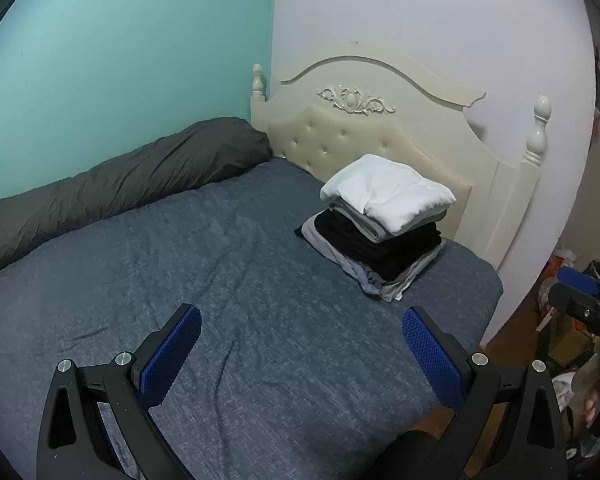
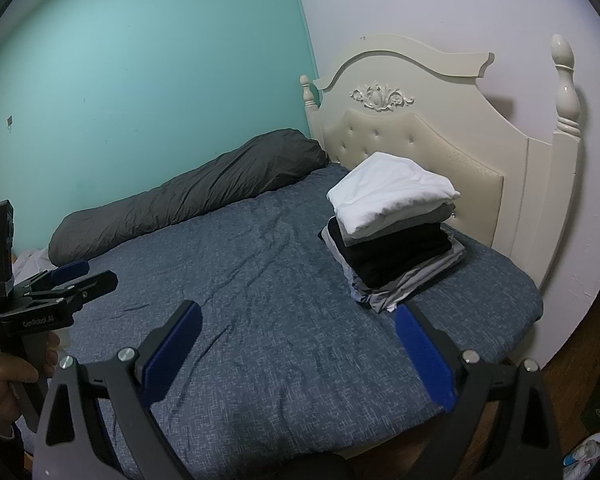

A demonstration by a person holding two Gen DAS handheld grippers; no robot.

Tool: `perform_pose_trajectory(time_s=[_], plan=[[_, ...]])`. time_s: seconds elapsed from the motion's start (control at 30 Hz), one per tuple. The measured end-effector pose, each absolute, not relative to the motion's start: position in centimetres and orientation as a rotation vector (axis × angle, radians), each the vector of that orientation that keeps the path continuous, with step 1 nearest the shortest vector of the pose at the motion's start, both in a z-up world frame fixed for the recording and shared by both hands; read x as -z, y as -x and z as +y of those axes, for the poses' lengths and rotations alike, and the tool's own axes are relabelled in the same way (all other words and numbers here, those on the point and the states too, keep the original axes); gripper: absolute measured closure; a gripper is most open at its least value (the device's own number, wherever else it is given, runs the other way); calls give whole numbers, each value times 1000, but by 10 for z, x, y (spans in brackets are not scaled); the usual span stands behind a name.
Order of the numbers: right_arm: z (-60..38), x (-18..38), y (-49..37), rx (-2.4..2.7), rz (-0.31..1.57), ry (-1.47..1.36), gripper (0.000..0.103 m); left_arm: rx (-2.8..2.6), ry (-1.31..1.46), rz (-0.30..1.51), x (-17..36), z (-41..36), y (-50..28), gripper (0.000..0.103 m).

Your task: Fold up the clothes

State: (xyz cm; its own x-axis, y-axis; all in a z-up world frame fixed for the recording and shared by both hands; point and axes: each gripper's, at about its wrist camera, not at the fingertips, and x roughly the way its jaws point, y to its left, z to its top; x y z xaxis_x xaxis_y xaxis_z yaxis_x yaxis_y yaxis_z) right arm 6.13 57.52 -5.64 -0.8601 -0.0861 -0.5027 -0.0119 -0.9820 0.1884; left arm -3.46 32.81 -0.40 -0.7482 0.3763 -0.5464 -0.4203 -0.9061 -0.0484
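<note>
1. Folded clothes (image 1: 380,228) sit in one stack on the bed (image 1: 220,280), at the corner nearest the cream headboard (image 1: 380,128): a white garment (image 1: 388,192) on top, then a grey piece, black pieces below it, and pale grey fabric at the bottom.
2. Edges of the stack are roughly lined up, though the bottom layers stick out toward the foot of the bed.
3. No loose garment lies on the blue-grey sheet in either view; the middle of the bed shows only creases.
4. Left gripper (image 1: 302,344) hovers over the near part of the bed with its blue pads spread wide, holding nothing. In the right wrist view it shows at the left edge, gripped by a hand (image 2: 4,384).
5. Right gripper (image 2: 298,344) likewise has its pads well apart and empty, pointing toward the stack, which lies ahead of its right finger.
6. A dark grey rolled duvet (image 1: 120,188) lies along the teal wall (image 1: 120,60), well apart from the stack.
7. Clutter stands on the floor beyond the bed's right side, too blurred to name.
8. Judging by this, the folding looks done or between items: either the pile is complete, or the next move calls for fetching an unfolded garment from somewhere out of view and spreading it flat on the open sheet.
</note>
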Motion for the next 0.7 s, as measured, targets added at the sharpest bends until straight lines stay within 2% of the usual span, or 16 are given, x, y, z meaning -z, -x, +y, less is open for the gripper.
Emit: perform_pose_trajectory(time_s=[0.7], plan=[[578,56,-62,2989,-286,-820,5,-2596,795,101,3,326,34,0]])
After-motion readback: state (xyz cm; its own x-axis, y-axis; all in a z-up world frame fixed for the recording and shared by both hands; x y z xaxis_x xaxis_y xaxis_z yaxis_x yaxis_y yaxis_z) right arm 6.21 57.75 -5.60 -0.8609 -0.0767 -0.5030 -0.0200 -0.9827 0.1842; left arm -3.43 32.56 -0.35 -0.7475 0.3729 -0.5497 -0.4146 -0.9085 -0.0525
